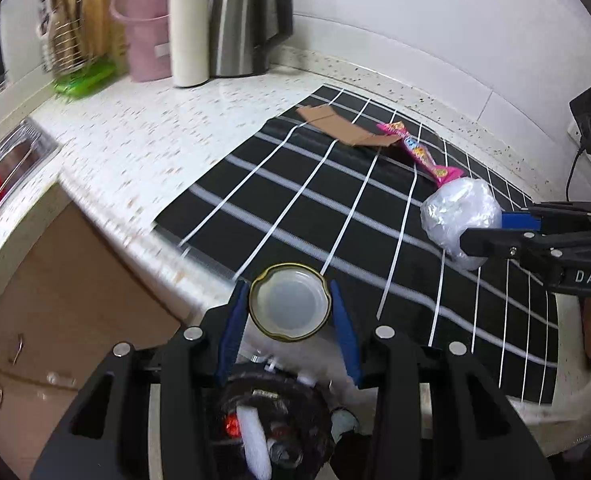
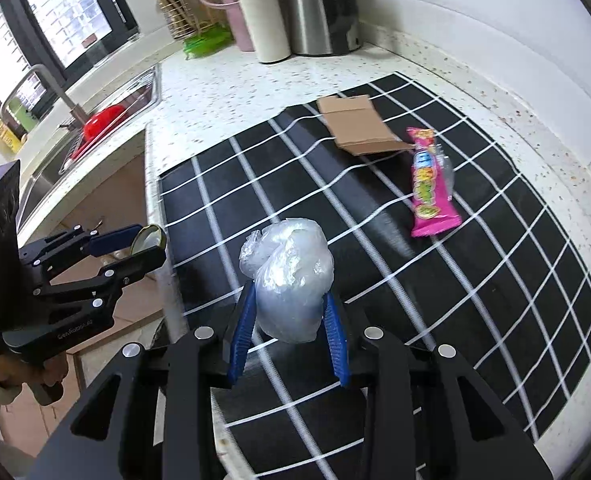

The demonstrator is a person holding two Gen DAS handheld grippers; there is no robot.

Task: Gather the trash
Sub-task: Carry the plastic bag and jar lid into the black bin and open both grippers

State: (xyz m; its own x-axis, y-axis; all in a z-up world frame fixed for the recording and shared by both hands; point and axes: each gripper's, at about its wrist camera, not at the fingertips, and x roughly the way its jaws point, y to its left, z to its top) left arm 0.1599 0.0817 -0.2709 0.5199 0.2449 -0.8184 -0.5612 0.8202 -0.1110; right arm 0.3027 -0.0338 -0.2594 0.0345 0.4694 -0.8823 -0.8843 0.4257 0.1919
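Observation:
My left gripper (image 1: 289,292) is shut on a gold-rimmed jar lid (image 1: 290,312), held past the counter's front edge above a black-lined trash bin (image 1: 311,436) that has rubbish in it. My right gripper (image 2: 288,294) is shut on a crumpled clear plastic bag (image 2: 287,276), lifted just over the black grid mat (image 2: 475,300). A flat cardboard piece (image 2: 359,128) and a pink snack wrapper (image 2: 431,184) lie on the mat's far side. In the right wrist view the left gripper (image 2: 151,242) with the lid (image 2: 148,237) is at the left; in the left wrist view the right gripper (image 1: 483,232) with the bag (image 1: 455,208) is at the right.
At the back of the speckled counter (image 1: 167,136) stand a steel kettle (image 1: 247,20), a white flask (image 1: 189,24), a pink jug (image 1: 143,20) and a utensil rack (image 1: 75,28). A sink (image 2: 75,148) with a red item lies left. Wooden cabinet fronts (image 1: 67,292) are below.

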